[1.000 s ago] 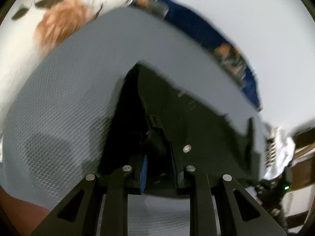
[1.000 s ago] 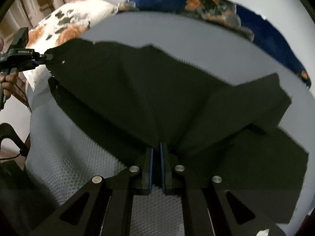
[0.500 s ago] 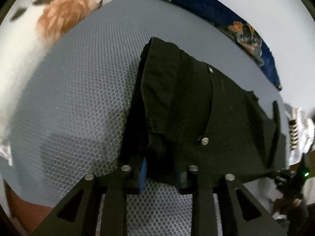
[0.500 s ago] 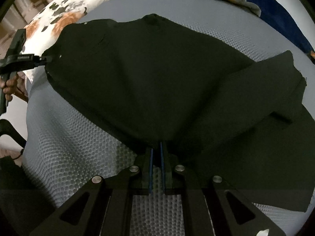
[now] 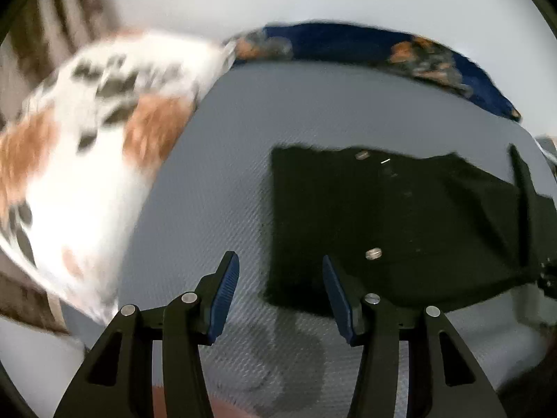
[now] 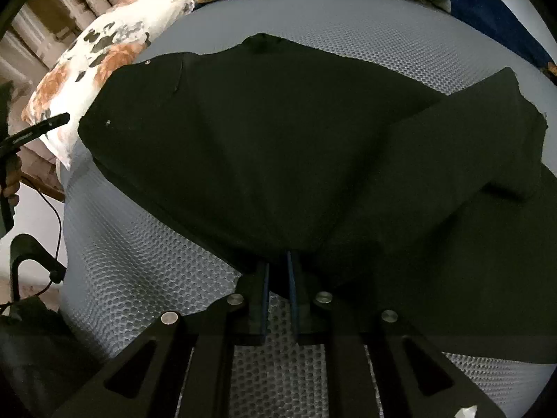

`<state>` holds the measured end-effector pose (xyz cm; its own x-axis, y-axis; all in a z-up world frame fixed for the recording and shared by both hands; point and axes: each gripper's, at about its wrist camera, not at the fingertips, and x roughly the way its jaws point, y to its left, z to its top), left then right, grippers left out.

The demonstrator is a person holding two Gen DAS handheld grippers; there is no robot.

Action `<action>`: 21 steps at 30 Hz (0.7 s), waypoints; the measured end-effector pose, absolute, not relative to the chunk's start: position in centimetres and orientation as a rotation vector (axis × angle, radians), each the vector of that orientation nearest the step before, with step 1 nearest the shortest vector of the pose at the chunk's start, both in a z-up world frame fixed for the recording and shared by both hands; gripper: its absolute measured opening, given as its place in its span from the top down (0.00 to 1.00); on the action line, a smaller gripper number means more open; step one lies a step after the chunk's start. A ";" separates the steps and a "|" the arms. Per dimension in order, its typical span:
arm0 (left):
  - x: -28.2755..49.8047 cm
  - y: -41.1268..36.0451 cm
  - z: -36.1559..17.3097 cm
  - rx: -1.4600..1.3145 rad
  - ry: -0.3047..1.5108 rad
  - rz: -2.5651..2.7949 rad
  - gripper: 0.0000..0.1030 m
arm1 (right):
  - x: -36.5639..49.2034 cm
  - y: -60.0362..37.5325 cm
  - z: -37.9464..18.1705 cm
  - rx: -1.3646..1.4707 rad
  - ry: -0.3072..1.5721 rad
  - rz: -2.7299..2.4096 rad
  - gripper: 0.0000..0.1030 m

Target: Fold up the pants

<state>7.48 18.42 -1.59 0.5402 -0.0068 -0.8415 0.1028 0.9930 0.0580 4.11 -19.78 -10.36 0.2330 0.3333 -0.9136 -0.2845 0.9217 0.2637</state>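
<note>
Grey honeycomb mattress (image 6: 146,264) fills both views, with a floral pillow (image 6: 87,69) at upper left and a blue blanket (image 5: 348,40) along the top edge. Black pants (image 6: 278,146) lie across the centre of the right wrist view, one leg folded over toward the right; in the left wrist view they sit right of centre. The right gripper (image 6: 277,275) has its fingers pressed together on the near hem at lower centre. The left gripper (image 5: 278,289) is spread wide and empty, hovering just left of the waistband corner. With only one point pinched, a pull by the right gripper would likely drag the whole cloth and skew the fold; the loose waistband could bunch up.
</note>
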 end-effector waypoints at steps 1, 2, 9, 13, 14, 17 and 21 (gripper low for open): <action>7.1 17.2 -1.1 0.128 0.975 -0.103 0.50 | 4.1 -19.9 -10.3 0.052 1.265 0.427 0.89; 6.7 15.7 -0.7 0.144 0.947 -0.161 0.50 | 4.1 -19.9 -10.2 0.056 1.263 0.429 0.89; 5.1 4.7 -1.0 0.235 0.891 -0.545 0.50 | 4.2 -20.7 -9.8 0.113 1.252 0.442 0.88; 4.6 -0.7 -2.4 0.288 0.897 -0.692 0.50 | 4.4 -21.0 -9.5 0.145 1.248 0.442 0.88; 4.8 -1.7 -2.8 0.291 0.909 -0.716 0.50 | 4.5 -21.0 -9.5 0.152 1.247 0.442 0.88; 4.8 -4.3 -3.6 0.300 0.936 -0.782 0.50 | 4.6 -21.1 -9.2 0.175 1.239 0.448 0.88; 4.7 -6.7 -4.9 0.324 0.961 -0.832 0.50 | 4.8 -21.5 -9.0 0.218 1.225 0.445 0.88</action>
